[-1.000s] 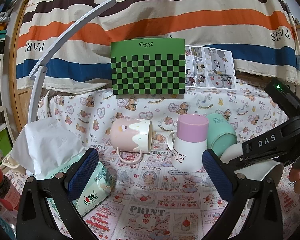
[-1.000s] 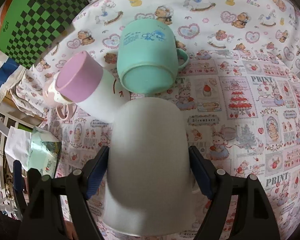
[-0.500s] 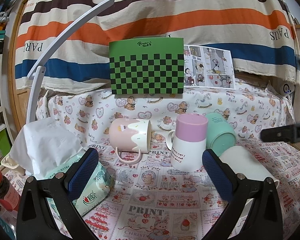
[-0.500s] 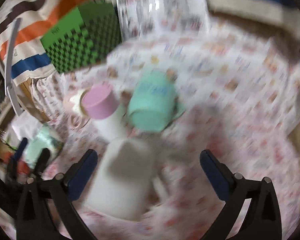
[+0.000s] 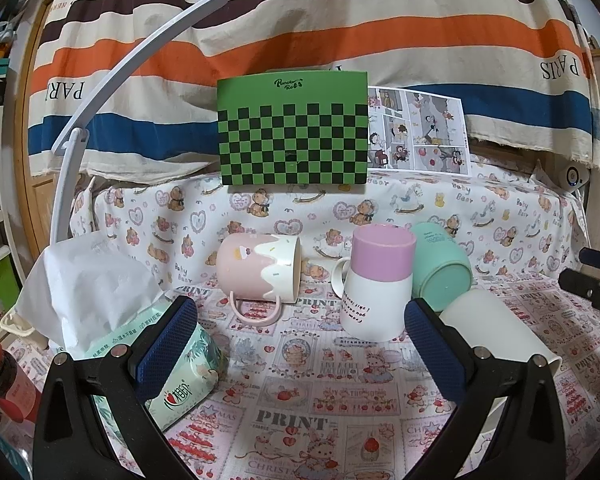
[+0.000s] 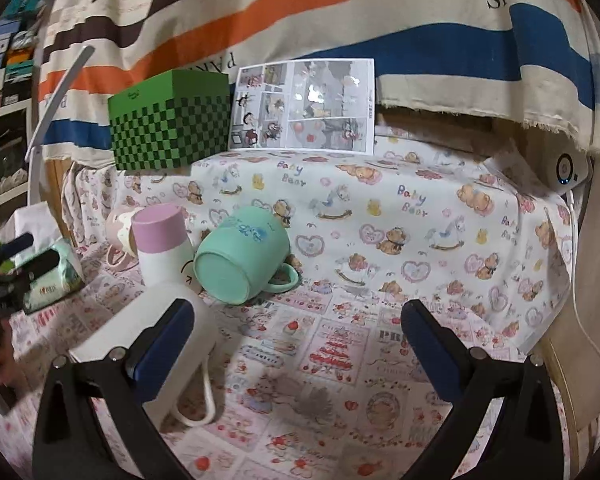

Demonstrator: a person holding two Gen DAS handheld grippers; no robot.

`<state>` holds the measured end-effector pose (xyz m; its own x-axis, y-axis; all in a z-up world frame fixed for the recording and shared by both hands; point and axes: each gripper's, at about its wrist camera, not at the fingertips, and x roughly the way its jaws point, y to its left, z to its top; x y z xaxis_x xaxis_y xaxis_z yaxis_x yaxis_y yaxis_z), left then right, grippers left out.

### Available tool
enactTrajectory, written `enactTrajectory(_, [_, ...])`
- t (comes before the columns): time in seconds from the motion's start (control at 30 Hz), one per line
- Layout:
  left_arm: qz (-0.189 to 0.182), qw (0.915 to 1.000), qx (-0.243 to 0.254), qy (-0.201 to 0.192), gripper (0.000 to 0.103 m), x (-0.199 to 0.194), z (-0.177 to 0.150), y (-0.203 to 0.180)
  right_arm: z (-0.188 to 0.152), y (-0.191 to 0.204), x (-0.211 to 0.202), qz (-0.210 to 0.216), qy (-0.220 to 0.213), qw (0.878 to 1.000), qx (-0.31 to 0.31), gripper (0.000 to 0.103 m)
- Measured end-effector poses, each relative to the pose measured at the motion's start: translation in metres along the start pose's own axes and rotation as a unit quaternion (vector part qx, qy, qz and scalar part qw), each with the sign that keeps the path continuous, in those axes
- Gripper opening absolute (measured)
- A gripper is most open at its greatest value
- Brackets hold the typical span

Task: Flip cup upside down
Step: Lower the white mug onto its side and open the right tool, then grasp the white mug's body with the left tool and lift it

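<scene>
Four cups are showing in the left wrist view, all on the printed tablecloth (image 5: pixel 312 412). The white cup (image 5: pixel 496 332) is lying on its side, base pointing toward the teal cup, mouth toward the near right; it is sitting just outside the right finger (image 5: pixel 430 350) of the left gripper (image 5: pixel 300 346), partly hidden behind it, not between the pads. Left gripper's two fingers are standing wide apart, holding nothing. One pink cup (image 5: pixel 258 274) is lying on its side, handle down. One pink-and-white cup (image 5: pixel 378 282) is standing mouth down. One teal cup (image 5: pixel 440 270) is tipping over behind it, touching it. One tissue pack (image 5: pixel 180 364) is sitting behind the left finger; one red-capped bottle (image 5: pixel 4 376) at the far left edge. One green checkered box (image 5: pixel 294 132) is standing at the back.

Right wrist view: the same four cups are showing. The white cup (image 6: pixel 144 340) is lying on its side under and behind the left finger (image 6: pixel 166 338) of the right gripper (image 6: pixel 298 340), handle loop reaching into the gap. Right gripper's fingers are spread wide, empty. Whether the pad is touching the cup, cannot tell. Teal cup (image 6: pixel 240 256) is lying tipped, base facing the camera; pink-and-white cup (image 6: pixel 162 246) beside it; pink cup (image 6: pixel 118 228) mostly hidden behind. Left gripper (image 6: pixel 20 258) is showing at the left edge.
</scene>
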<state>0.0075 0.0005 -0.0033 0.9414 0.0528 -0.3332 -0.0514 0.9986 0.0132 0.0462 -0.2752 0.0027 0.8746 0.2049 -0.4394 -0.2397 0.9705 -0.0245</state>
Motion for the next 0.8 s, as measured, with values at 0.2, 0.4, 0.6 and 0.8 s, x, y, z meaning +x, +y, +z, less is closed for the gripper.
enactTrajectory(0.2, [-0.021, 0.9998, 0.001, -0.005, 0.103, -0.003, -0.001, 0.000, -0.009, -0.004, -0.002, 0.003, -0.019, 1.000, -0.001, 0.103])
enactTrajectory(0.4, [-0.044, 0.9984, 0.030, -0.022, 0.103, -0.025, 0.014, -0.019, -0.011, -0.007, -0.012, -0.031, -0.052, 0.998, 0.006, 0.103])
enactTrajectory(0.6, [-0.076, 0.9943, 0.044, 0.059, 0.103, -0.012, 0.041, -0.047, -0.009, -0.013, -0.013, -0.027, -0.054, 0.998, 0.019, 0.103])
enactTrajectory(0.8, [-0.100, 0.9706, 0.042, 0.215, 0.103, 0.029, 0.057, -0.086, -0.010, -0.014, -0.015, -0.044, -0.059, 0.997, 0.025, 0.103])
